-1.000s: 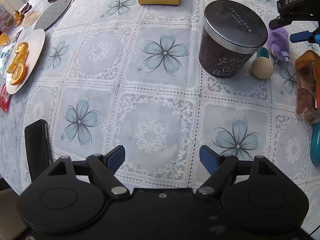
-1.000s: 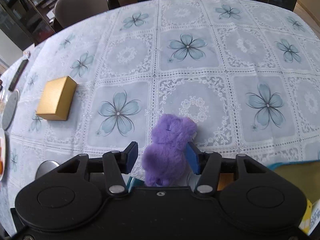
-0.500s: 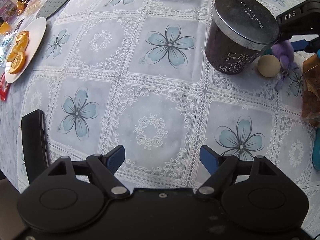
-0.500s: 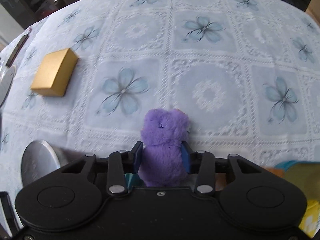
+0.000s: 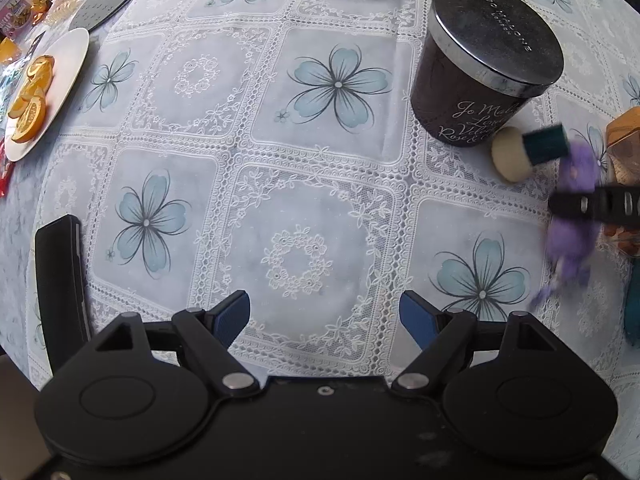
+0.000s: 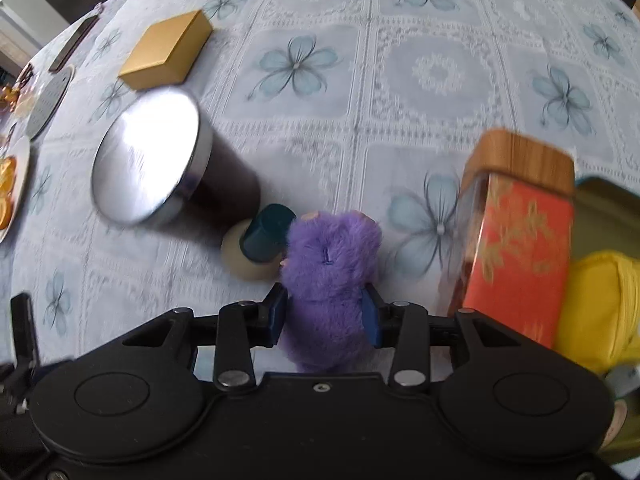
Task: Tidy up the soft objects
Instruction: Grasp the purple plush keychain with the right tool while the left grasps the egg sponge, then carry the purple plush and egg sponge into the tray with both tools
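My right gripper (image 6: 325, 314) is shut on a purple plush toy (image 6: 328, 276) and holds it above the table, near a teal-handled brush (image 6: 260, 244). In the left wrist view the plush (image 5: 572, 216) shows blurred at the right edge with the right gripper's finger (image 5: 600, 208) across it. A yellow soft pouch (image 6: 600, 308) lies in a green tin (image 6: 608, 196) at the right. My left gripper (image 5: 325, 316) is open and empty, low over the flowered tablecloth (image 5: 300, 216).
A dark candle jar with a metal lid (image 5: 488, 64) stands beside the brush (image 5: 520, 152). An orange jar with a wooden lid (image 6: 516, 236) stands at the right. A gold box (image 6: 168, 52), a plate of orange slices (image 5: 40, 92) and a black phone (image 5: 60, 284) are about.
My right gripper closed on the purple plush, lifted it and drew it back toward the orange jar and tin. My left gripper moved slightly forward and stays open.
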The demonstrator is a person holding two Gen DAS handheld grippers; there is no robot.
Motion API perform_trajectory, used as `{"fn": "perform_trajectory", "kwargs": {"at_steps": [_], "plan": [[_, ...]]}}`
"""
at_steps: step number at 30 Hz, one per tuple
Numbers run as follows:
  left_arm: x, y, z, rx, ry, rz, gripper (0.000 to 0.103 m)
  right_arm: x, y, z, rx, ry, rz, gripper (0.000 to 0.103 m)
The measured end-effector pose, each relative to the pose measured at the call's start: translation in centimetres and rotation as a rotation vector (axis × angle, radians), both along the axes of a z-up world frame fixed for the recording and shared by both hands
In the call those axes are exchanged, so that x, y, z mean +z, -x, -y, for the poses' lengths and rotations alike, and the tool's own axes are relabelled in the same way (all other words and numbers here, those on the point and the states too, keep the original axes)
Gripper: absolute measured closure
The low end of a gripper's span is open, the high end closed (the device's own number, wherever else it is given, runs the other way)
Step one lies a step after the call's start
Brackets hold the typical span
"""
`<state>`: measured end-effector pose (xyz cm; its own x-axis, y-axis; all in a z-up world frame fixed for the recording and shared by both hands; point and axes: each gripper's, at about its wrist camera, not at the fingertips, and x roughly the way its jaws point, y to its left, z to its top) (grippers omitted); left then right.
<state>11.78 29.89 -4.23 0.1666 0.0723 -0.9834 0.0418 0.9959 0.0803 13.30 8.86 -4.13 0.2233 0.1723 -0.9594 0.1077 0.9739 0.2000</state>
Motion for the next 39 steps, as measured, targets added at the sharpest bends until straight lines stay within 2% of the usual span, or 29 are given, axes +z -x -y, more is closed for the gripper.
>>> {"fn": "perform_trajectory", "kwargs": {"at_steps": [3, 8, 11, 17, 25, 28, 30, 32, 33, 34, 35, 39], "plan": [[0.1, -0.2, 0.7, -0.005, 0.007, 0.007, 0.022, -0.2, 1.8, -0.4, 0.046, -0.022, -0.029, 0.062], [0.6, -0.6, 2.4, -0.012, 0.027, 0.03, 0.022, 0.6, 4.5, 0.2, 0.063, -0.014, -0.018, 0.063], [0.9, -0.7, 3.9, -0.04, 0.038, 0.061, 0.018, 1.2, 5.6, 1.0, 0.053, -0.011, -0.005, 0.063], [0.6, -1.4, 6.4, -0.07, 0.031, 0.074, 0.018, 2.0, 7.4, 2.6, 0.025, -0.011, 0.021, 0.064], [-0.9, -3.3, 8.3, -0.077, 0.015, 0.084, 0.021, 2.6, 8.8, 3.9, -0.02, -0.026, 0.053, 0.073], [-1.1, -3.6, 7.9, -0.079, 0.067, 0.073, 0.03, 2.5, 9.0, 3.8, -0.031, -0.016, 0.06, 0.072], [-1.0, -3.6, 7.7, -0.087, 0.103, 0.067, 0.043, 2.3, 9.0, 3.8, -0.047, -0.016, 0.067, 0.071], [-0.9, -3.4, 7.7, -0.105, 0.132, 0.051, 0.065, 2.1, 8.8, 3.7, -0.06, -0.023, 0.066, 0.069], [-0.9, -3.2, 7.7, -0.111, 0.141, 0.047, 0.066, 1.9, 8.7, 3.5, -0.06, -0.021, 0.068, 0.065], [-0.8, -3.0, 7.7, -0.117, 0.133, 0.052, 0.066, 1.8, 8.6, 3.3, -0.06, -0.01, 0.076, 0.055], [-0.7, -2.8, 7.7, -0.127, 0.129, 0.058, 0.067, 1.7, 8.6, 2.9, -0.065, 0.012, 0.09, 0.051], [-0.3, -2.2, 6.6, -0.145, 0.098, 0.067, 0.069, 1.1, 8.2, 1.5, -0.055, 0.071, 0.114, 0.048]]}}
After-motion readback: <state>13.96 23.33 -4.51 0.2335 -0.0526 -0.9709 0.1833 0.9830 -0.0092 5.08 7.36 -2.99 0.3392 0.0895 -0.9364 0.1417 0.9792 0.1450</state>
